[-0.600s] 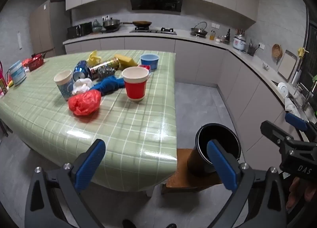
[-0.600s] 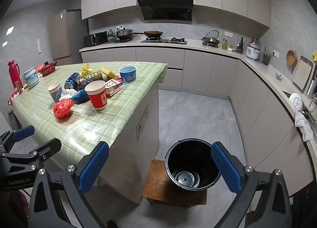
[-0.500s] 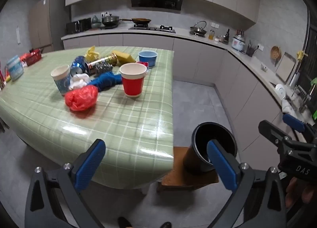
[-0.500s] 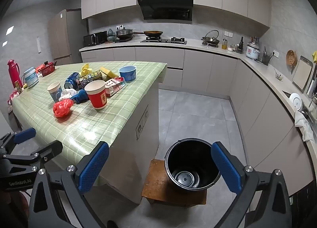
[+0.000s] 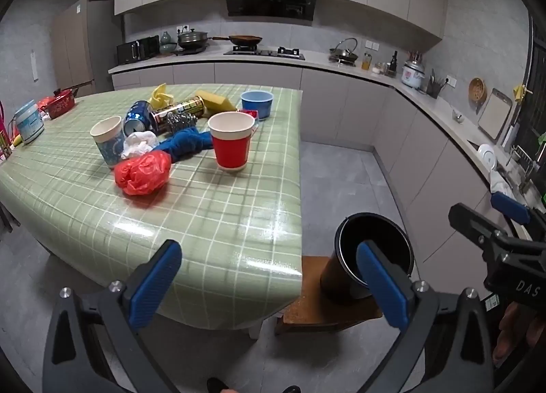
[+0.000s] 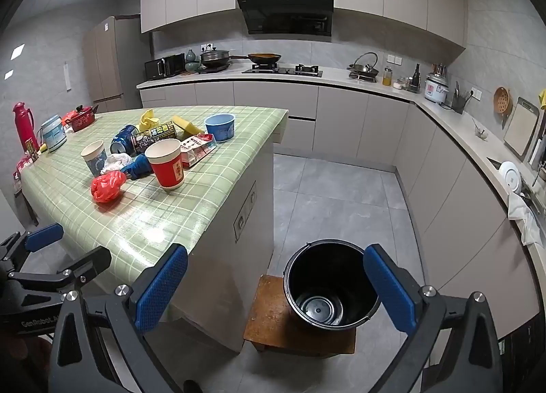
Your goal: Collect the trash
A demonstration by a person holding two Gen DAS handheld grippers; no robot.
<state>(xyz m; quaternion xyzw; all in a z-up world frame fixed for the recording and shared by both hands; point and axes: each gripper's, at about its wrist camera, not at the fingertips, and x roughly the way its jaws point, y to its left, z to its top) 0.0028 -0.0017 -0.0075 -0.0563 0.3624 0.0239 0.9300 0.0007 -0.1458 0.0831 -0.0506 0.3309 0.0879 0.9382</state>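
Observation:
Trash lies in a cluster on the green checked table (image 5: 218, 222): a red paper cup (image 5: 232, 142), a crumpled red plastic bag (image 5: 143, 173), a blue rag (image 5: 187, 144), white tissue (image 5: 138, 147), a blue-patterned cup (image 5: 107, 140) and cans (image 5: 177, 110). An empty black bucket (image 6: 329, 285) stands on a low wooden stool (image 6: 273, 318) beside the table. My left gripper (image 5: 269, 277) hangs open over the table's near corner, well short of the trash. My right gripper (image 6: 276, 285) is open above the bucket, holding nothing.
A blue bowl (image 6: 220, 127), a yellow sponge (image 5: 215, 103) and a snack packet (image 6: 198, 149) lie behind the cups. Pots and a red thermos (image 6: 24, 127) sit at the table's far left. Kitchen counters (image 6: 460, 127) run along the back and right; grey floor lies between.
The left gripper has drifted back and up a little, so the table and bucket sit slightly lower and nearer in its view. The right gripper has stayed put.

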